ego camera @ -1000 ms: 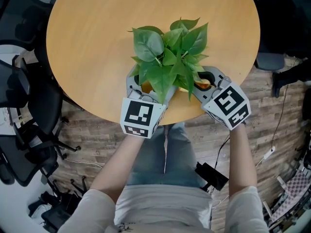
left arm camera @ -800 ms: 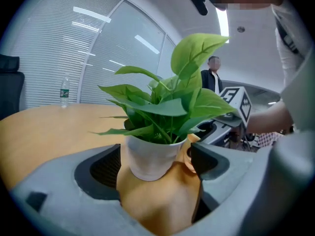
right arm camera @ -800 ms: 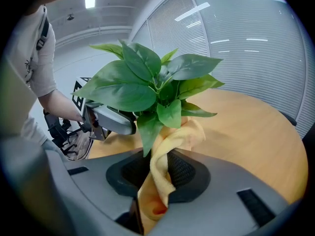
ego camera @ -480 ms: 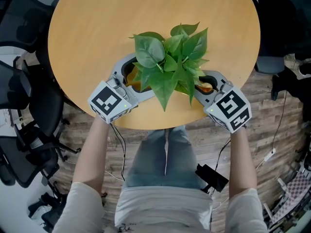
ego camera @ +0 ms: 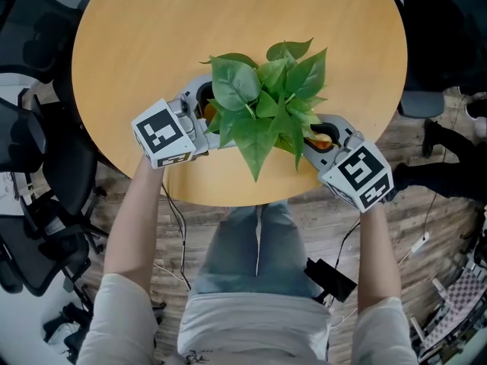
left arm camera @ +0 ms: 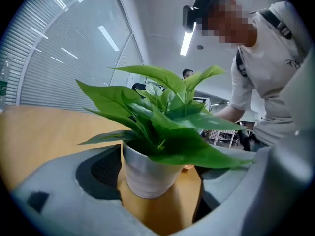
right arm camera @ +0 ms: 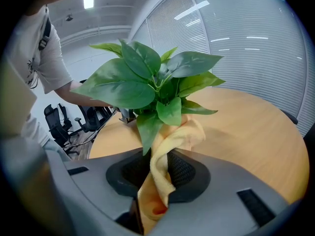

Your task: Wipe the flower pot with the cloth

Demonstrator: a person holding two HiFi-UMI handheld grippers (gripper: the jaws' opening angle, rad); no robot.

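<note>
- Right claw [ego camera: 323, 134]: jaws closed on a yellow cloth [right arm camera: 165, 154]. The cloth bunches up from the pads and reaches under the leaves [ego camera: 266, 105] toward the pot's side.
- Left claw [ego camera: 207, 117]: jaws apart, one on each side of the pot [left arm camera: 147, 173]. Bare table shows in front of the pot and between the jaws, so the claw seems to bracket the pot rather than grip it.
- Pot: small, pale and metallic, standing upright on a round wooden table [ego camera: 228, 21], close to the edge nearest the person. From the head view the leaves hide it almost fully.
- Step in hand (a judgement): wiping the pot's wall on the right side, with the left claw placed to steady it.
- To do it well:
  - Close the left claw gently first. The pot looks light and top-heavy, and a sideways push from the cloth could tip it or slide it.
  - Keep the cloth low on the wall, below the leaves, so they are not dragged or torn.
  - Press lightly and sweep around the curve, not toward the table's edge.
</note>
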